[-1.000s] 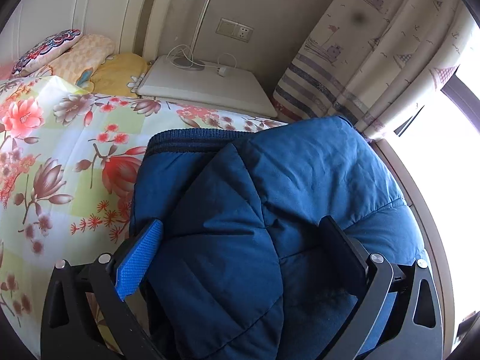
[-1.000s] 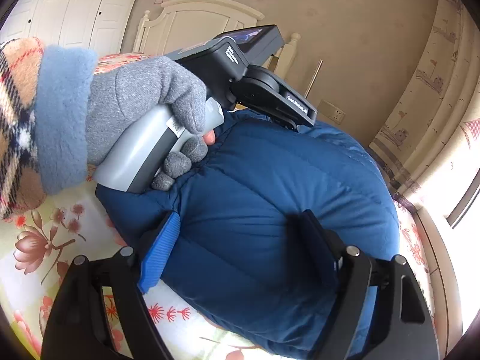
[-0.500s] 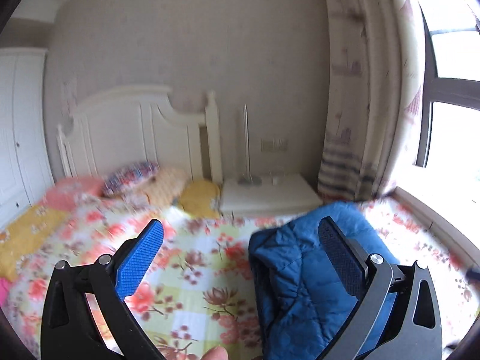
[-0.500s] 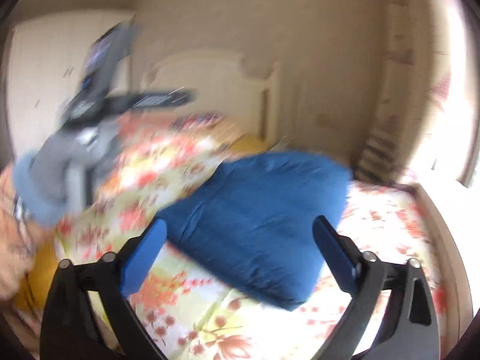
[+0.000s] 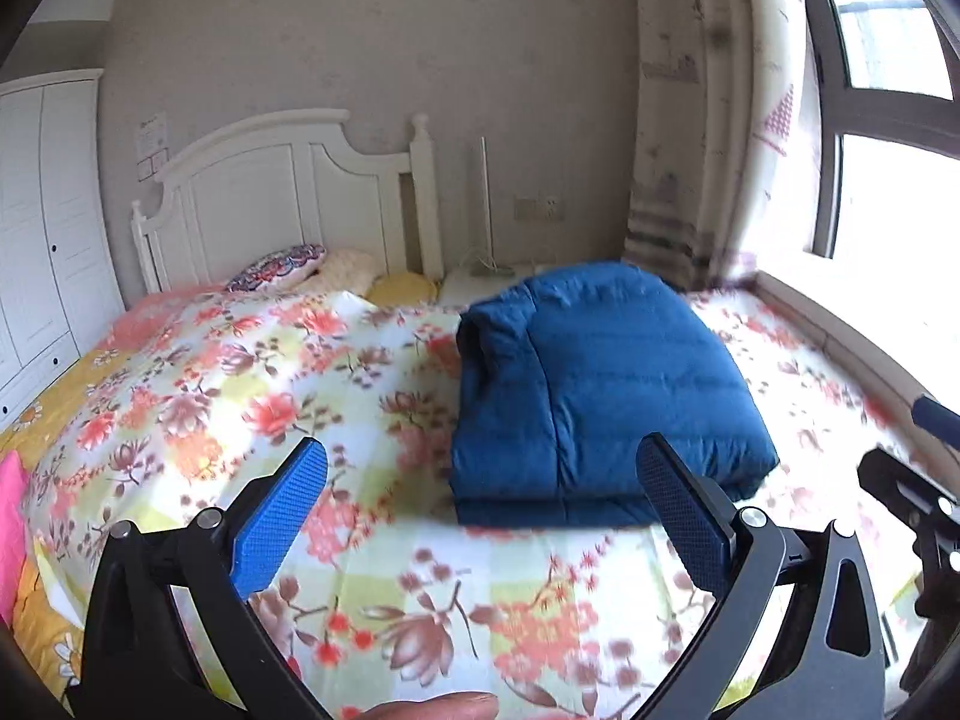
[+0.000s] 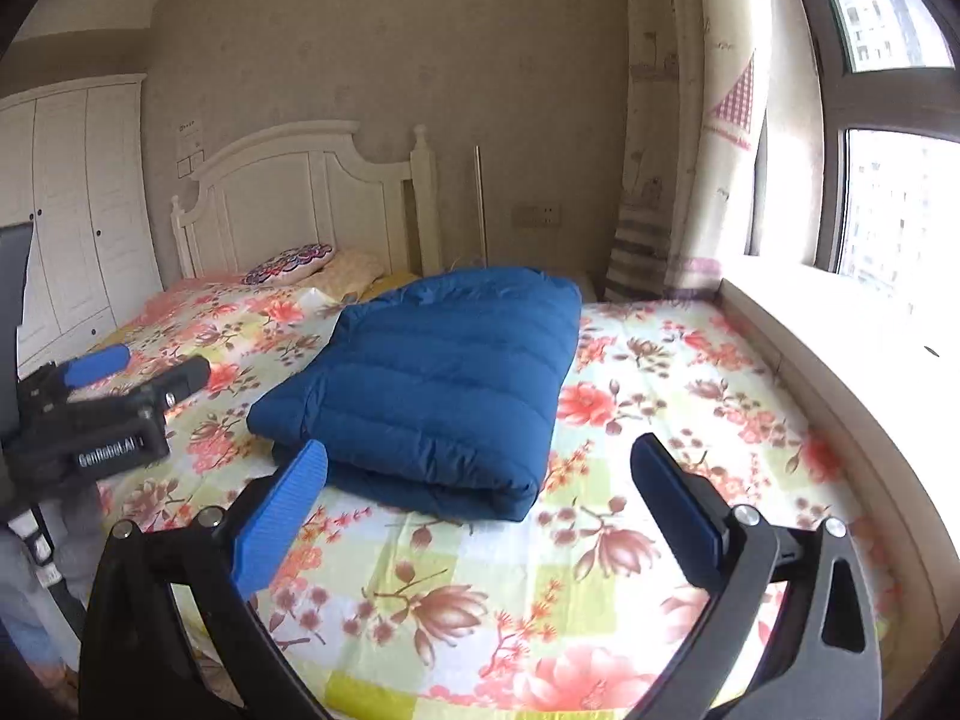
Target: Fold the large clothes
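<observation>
While you hold both claws above the floral bedspread (image 6: 630,372), your right gripper (image 6: 480,498) and your left gripper (image 5: 480,504) stand wide open and grip nothing. Your folded blue jacket (image 6: 444,378) lies on the bed, clear of every pad

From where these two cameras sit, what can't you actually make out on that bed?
- Folded blue jacket: both views; its underside and inner layers are hidden by its own top fold.
- Pillows: left view; motion blur smears their patterns.
- Wall socket: right view; too small for detail.
- Pink item: left view; cut off by the left edge.
</observation>
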{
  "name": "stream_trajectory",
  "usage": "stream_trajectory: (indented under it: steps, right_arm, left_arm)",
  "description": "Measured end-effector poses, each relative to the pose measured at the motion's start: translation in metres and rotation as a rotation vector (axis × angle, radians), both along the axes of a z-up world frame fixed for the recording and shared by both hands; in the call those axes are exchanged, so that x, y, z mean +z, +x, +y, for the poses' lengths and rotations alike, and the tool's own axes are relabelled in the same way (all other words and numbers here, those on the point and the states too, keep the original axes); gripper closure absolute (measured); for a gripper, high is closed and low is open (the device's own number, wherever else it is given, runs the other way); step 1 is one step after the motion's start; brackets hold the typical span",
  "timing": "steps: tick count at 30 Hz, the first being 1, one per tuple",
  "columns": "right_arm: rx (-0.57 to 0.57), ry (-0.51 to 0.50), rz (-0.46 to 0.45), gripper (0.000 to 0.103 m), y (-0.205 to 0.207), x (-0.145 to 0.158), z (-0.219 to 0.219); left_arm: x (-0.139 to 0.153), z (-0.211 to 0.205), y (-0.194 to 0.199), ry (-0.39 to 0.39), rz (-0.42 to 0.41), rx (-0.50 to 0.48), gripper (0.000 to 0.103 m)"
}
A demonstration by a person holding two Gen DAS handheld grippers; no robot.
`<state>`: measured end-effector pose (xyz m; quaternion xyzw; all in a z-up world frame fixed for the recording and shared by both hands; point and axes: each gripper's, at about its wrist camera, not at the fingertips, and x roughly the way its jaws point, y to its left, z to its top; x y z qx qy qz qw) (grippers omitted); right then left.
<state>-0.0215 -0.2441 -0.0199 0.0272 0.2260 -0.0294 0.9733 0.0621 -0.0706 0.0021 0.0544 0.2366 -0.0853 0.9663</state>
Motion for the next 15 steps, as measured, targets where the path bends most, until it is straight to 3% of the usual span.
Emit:
stream_trajectory:
  steps: [3, 15]
  right_arm:
    - [-0.011, -0.037, 0.002, 0.003, 0.000, -0.003, 0.009]
    - [-0.005, -0.061, 0.027, 0.003, 0.002, -0.003, 0.018]
  left_arm:
    - [-0.014, -0.003, -0.010, 0.036, -0.001, 0.002, 0.004]
    - [-0.018, 0.012, -0.014, 0.019, -0.005, 0.053, 0.004]
